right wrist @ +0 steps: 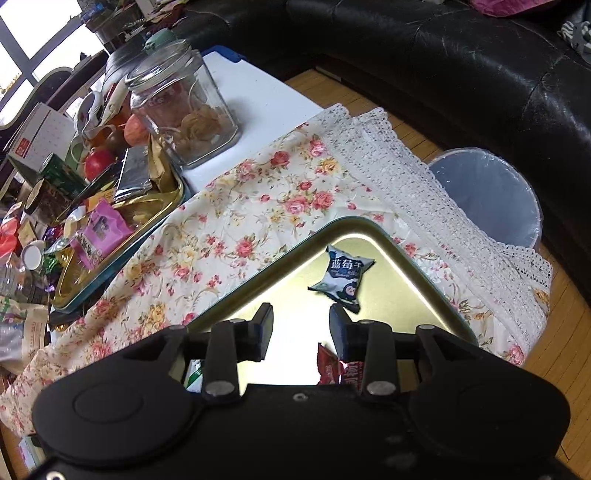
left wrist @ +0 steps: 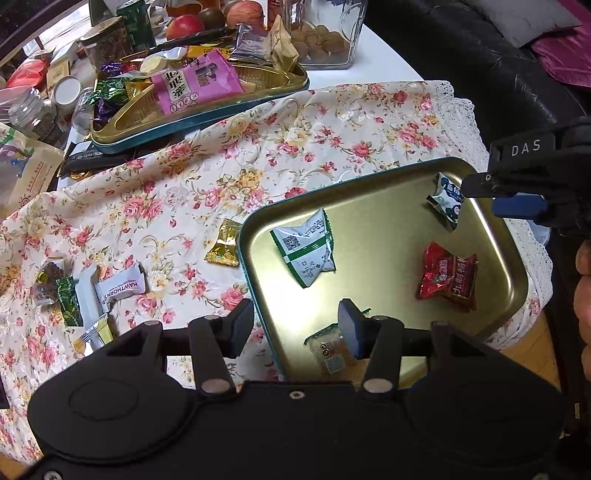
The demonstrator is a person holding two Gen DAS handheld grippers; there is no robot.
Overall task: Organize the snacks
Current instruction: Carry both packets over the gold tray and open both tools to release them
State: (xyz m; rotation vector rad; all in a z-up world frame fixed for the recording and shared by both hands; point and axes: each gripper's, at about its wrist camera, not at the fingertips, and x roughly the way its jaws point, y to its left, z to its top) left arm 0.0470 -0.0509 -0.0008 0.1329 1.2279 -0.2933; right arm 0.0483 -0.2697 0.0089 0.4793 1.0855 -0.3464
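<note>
while right tongs (right wrist: 301,325) gape empty, blueberry pkt (right wrist: 341,278) prob lies in tin (right wrist: 424,273).

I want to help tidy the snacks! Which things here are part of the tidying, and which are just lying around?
Part of the job: gold tin tray, blue-and-white packet, red packet, green-and-white packet, gold candy, hawthorn candy.

Just lying about: glass jar, apples, bin, sofa.
</note>
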